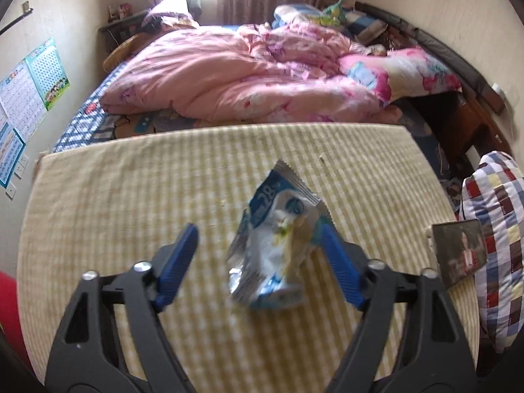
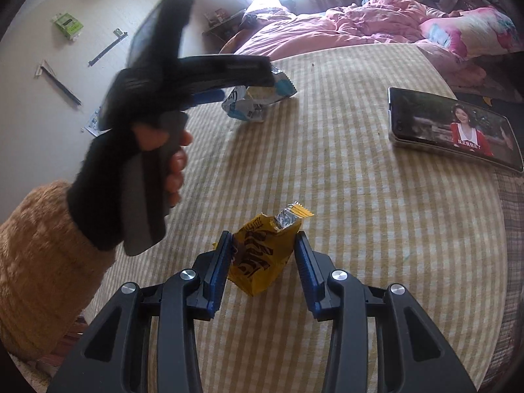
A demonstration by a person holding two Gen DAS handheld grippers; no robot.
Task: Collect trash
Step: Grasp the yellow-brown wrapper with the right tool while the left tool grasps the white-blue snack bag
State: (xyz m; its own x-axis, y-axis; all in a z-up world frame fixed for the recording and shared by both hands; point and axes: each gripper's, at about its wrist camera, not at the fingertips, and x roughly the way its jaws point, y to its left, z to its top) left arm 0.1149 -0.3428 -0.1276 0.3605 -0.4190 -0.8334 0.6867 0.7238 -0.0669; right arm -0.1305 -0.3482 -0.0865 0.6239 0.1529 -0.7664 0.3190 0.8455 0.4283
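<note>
Two bits of trash lie on the checked cloth [image 2: 360, 229] of the desk. The left tongs [image 1: 258, 249] are spread wide around a blue and white wrapper [image 1: 278, 239] and do not pinch it yet. The right tongs [image 2: 262, 258] are spread around a yellow wrapper [image 2: 262, 255], not squeezing it. A phone [image 2: 455, 127] lies nearby. Nothing looks collected yet; both wrappers still need picking up.

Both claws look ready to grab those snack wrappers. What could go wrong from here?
The blue-and-white wrapper sits off-centre in the open left gripper, against one finger, so it might slide out rather than get pinched. The crinkly yellow wrapper between the open right gripper could crumple and slip. A careless swing might also bump the phone nearby.
</note>
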